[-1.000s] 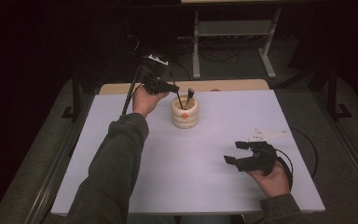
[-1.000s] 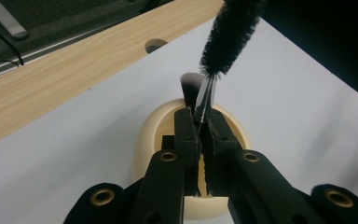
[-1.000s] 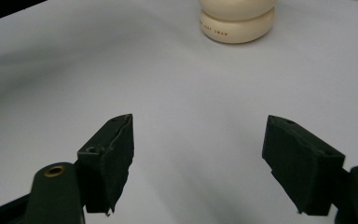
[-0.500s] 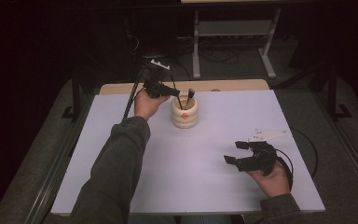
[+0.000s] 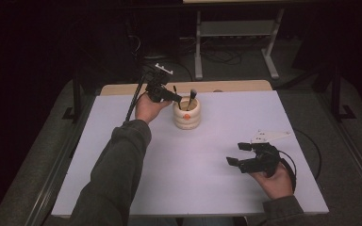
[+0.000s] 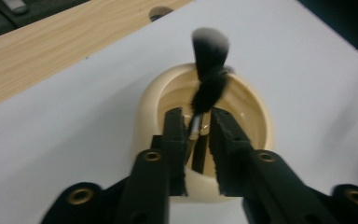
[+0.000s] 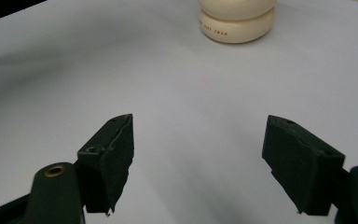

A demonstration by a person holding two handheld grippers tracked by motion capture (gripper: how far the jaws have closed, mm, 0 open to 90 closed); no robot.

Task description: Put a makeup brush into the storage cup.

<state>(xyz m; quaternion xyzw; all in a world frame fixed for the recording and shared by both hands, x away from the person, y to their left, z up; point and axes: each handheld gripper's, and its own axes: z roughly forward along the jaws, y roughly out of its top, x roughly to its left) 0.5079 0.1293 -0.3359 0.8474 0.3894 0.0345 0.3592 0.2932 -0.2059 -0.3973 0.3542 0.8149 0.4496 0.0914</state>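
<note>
A cream ribbed cup (image 5: pixel 186 115) stands on the white table at the back middle, with two dark makeup brushes (image 5: pixel 192 96) upright in it. My left gripper (image 5: pixel 176 99) hangs over the cup's rim (image 6: pixel 256 116). In the left gripper view its jaws (image 6: pixel 196 114) flank the silver neck of a black-bristled brush (image 6: pixel 208 88). They have just been opening, and a thin gap shows on each side of the brush. My right gripper (image 5: pixel 234 154) rests near the front right, wide open with nothing between its fingers (image 7: pixel 198 135). It faces the cup (image 7: pixel 237 23).
A strip of wooden tabletop (image 5: pixel 122 88) runs behind the white sheet (image 5: pixel 169 179). Cables trail from both grippers. A metal stand (image 5: pixel 235 33) sits on the dark floor beyond the table.
The left gripper has sunk slightly toward the cup's rim. The right hand and its gripper have not moved.
</note>
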